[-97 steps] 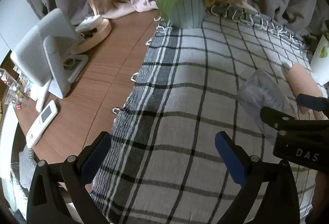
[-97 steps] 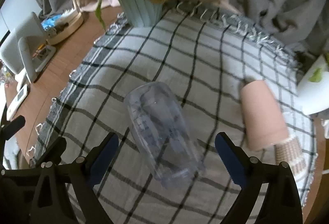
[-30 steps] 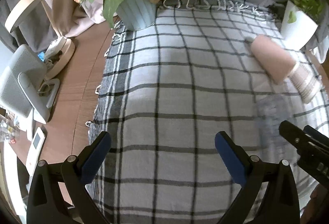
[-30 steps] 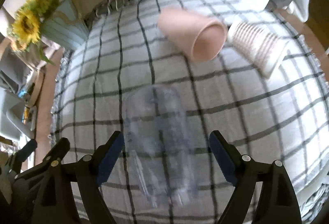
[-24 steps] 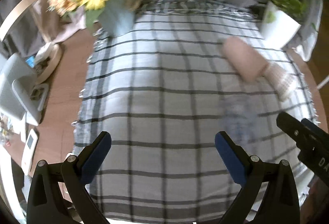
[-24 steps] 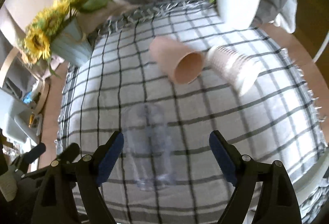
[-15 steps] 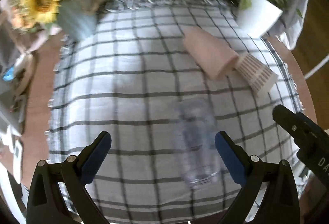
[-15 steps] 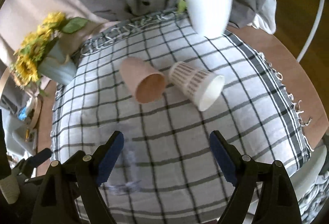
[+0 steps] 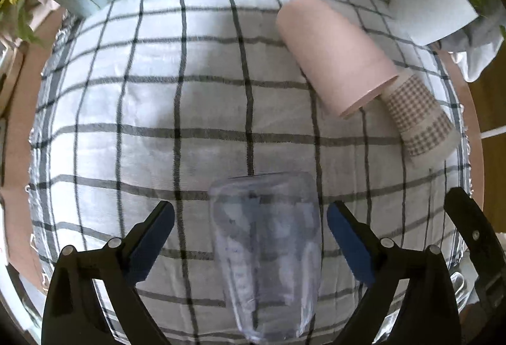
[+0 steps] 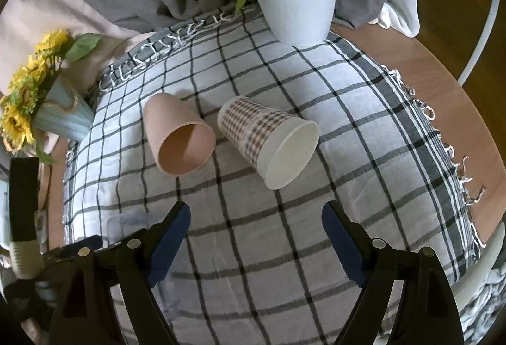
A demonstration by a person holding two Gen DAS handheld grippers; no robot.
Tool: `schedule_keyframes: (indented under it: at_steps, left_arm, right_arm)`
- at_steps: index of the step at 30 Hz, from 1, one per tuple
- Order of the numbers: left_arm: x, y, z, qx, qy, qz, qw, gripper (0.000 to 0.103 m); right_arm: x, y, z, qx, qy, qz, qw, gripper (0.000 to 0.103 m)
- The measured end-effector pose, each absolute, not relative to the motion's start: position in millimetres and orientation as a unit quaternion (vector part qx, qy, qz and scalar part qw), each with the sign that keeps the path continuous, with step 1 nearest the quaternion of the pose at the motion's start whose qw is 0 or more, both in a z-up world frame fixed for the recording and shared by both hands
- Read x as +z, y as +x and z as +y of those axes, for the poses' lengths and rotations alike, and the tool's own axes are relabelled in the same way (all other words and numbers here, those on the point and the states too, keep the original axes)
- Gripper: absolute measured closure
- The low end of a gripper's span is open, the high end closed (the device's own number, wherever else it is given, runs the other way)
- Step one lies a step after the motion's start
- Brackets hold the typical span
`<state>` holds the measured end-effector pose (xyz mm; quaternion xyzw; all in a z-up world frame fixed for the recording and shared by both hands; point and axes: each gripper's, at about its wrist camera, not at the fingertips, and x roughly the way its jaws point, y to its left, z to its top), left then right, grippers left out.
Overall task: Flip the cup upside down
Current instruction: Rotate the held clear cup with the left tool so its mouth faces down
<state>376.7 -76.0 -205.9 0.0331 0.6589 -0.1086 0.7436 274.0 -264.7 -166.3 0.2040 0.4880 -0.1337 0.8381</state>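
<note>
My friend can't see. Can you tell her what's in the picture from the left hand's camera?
A clear plastic cup lies on its side on a checked cloth, between the open fingers of the left hand-held gripper, which are not touching it. Farther back, to the right, a pink cup and a checkered paper cup also lie on their sides.

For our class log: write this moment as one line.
left gripper: open, straddling clear plastic cup | cup: on side | right gripper: open, empty

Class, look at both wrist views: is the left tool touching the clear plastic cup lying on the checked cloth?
Apart. In the left wrist view the left tool is open around the clear plastic cup, with checked cloth visible between each blue pad and the cup's sides.
</note>
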Motion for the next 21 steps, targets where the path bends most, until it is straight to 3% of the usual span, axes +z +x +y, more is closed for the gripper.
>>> schedule_keyframes:
  at_steps: [2,6,21]
  left_arm:
    - [-212.3,380.4,-80.0,-0.105,0.037,0.666,0.738,0.012]
    - [-222.9,384.0,-86.8,-0.101,0.029,0.680,0.726,0.030]
    - [-167.9,359.9,-87.1,-0.098,0.025,0.618,0.780,0.031]
  right_arm:
    - [-169.6,276.5,-267.7,-0.130,0.205,0.492,0.836,0.018]
    - [-174.7,279.7,-270.2,-0.125,0.199,0.500,0.833,0.018]
    - [-163.8,274.0,-275.8,-0.096,0.201,0.492,0.842,0.018]
